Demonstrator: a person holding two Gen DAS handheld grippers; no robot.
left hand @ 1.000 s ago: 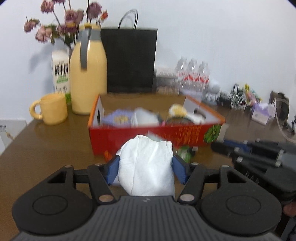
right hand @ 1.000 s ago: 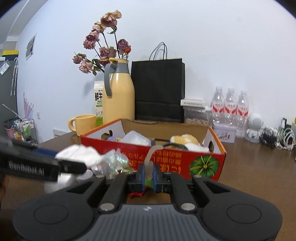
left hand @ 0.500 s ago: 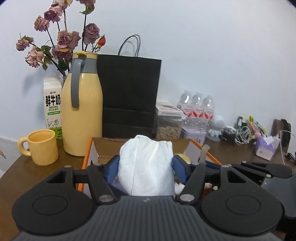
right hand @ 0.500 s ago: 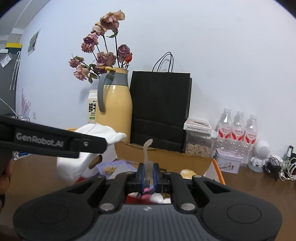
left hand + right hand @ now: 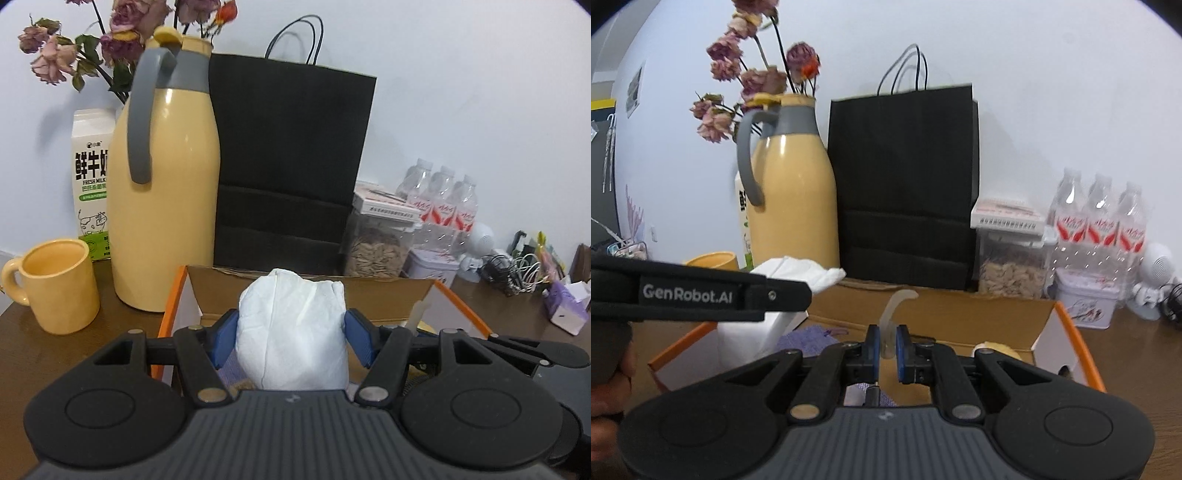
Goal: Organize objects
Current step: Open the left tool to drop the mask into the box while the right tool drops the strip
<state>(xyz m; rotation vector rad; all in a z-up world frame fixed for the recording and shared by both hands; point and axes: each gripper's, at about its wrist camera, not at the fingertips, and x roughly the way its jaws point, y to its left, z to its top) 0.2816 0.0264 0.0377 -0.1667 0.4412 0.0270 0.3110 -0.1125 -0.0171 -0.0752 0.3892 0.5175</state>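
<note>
Low in the frame, the left gripper (image 5: 291,338) clamps a white tissue pack (image 5: 291,332); the right gripper (image 5: 885,349) pinches a translucent strip (image 5: 892,314). Both sit over the cardboard box (image 5: 399,291), thermos (image 5: 166,206) upper left

A: What sits in the left gripper (image 5: 291,341)?
B: A white crumpled tissue wad (image 5: 291,332), upright, pinched at both sides by the blue pads, above the open box (image 5: 402,291).
A: And the right gripper (image 5: 886,349)?
B: A thin translucent strip (image 5: 892,314), clamped between the pads, curling forward above the same box.
</note>
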